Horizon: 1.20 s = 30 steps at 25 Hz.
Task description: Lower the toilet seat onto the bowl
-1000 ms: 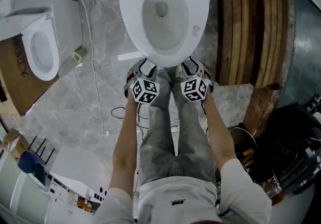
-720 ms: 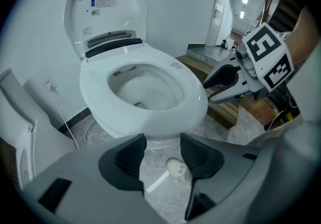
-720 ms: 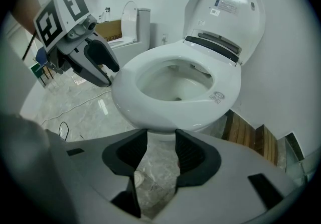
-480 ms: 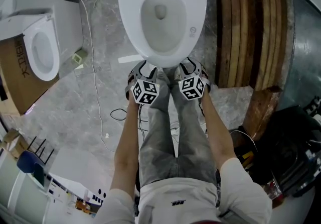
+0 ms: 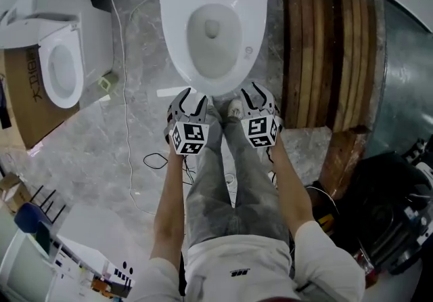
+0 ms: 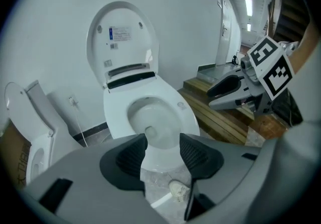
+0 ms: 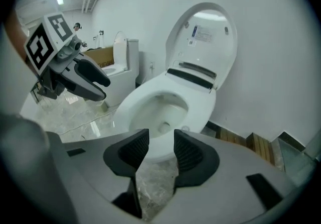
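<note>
A white toilet (image 5: 177,36) stands at the top middle of the head view. Its lid (image 6: 123,37) is raised upright against the wall, also seen as the lid (image 7: 210,32), and a broad white ring lies round the bowl. My left gripper (image 5: 193,99) hovers in front of the toilet's front edge, open and empty. Its jaws (image 6: 163,142) have just been closing a little, with nothing between them. Beside it my right gripper (image 5: 256,94) is open and empty too (image 7: 161,140). Neither touches the toilet.
A second toilet (image 5: 61,63) and a cardboard box (image 5: 27,97) stand at the left. Wooden steps (image 5: 325,50) run along the right of the toilet. A thin cable (image 5: 125,124) trails over the marble floor. The person's shoes (image 5: 233,110) stand just below the bowl.
Both grippers have risen toward the head camera and drawn slightly back from the toilet's front edge. The view now takes in more of the toilet's hinge end.
</note>
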{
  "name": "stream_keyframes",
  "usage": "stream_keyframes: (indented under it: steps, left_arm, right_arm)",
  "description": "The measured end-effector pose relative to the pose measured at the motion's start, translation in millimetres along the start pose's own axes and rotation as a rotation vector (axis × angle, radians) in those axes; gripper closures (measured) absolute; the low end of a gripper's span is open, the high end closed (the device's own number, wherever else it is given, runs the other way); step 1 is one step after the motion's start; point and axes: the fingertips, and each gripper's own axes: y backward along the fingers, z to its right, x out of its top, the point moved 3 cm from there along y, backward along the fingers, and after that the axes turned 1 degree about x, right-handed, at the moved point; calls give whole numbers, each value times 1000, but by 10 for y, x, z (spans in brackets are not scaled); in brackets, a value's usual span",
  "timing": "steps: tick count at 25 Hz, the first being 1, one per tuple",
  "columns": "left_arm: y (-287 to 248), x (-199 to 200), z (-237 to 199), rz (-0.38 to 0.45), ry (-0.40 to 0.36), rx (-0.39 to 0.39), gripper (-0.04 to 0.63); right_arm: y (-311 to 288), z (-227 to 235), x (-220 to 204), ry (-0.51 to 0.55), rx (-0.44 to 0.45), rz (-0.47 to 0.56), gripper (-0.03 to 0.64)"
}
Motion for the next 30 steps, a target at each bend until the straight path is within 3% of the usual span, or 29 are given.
stream_keyframes:
  steps: [10, 17, 23, 30]
  left_arm:
    - [1286, 1272, -51, 236, 33, 144, 391]
    - [2329, 1945, 56, 358, 20, 203, 400]
    - [2949, 2255, 223, 446, 21, 203, 408]
    - [3336, 2264, 288, 499, -12, 154, 414]
  right_arm:
    - [1395, 205, 1297, 3, -13, 271, 460]
    - [2517, 232, 1935, -8, -24, 386, 462]
    - [3137, 176, 2187, 16, -43, 442, 462]
    - [3504, -39, 2320, 2, -92, 462, 463]
